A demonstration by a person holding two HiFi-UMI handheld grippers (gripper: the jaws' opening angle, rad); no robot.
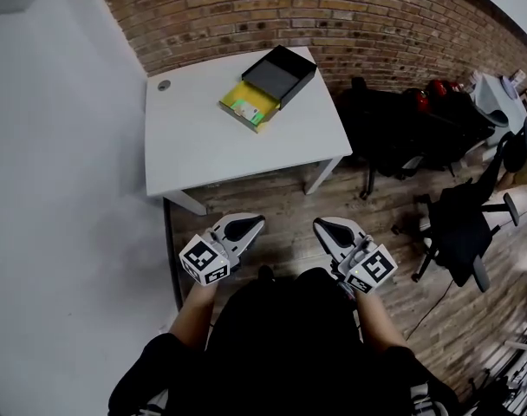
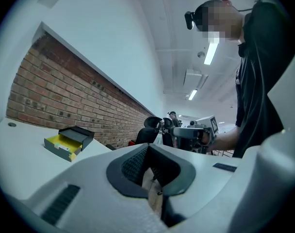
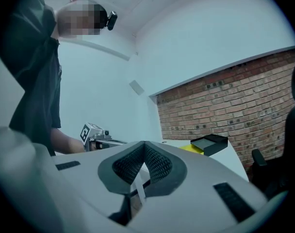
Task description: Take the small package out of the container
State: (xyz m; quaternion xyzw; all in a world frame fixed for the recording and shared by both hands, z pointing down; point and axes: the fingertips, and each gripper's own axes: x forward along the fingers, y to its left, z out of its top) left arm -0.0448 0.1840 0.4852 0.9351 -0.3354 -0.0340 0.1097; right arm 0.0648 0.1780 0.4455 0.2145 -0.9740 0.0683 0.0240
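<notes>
The left gripper (image 1: 246, 224) and right gripper (image 1: 329, 227), jaws pressed together and empty, are over the wood floor (image 1: 285, 206), well apart from the white table (image 1: 203, 146) with the container (image 1: 270, 85), near black chairs (image 1: 461, 224).

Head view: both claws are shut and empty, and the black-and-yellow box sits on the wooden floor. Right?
No: the black-and-yellow box sits on the white table instead, as the head view shows. The left claw and right claw are shut and empty.

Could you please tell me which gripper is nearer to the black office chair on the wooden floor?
Right. The right gripper hangs over the floor on the black office chair's side; the left gripper is level with it, on its far side from the chair.
</notes>
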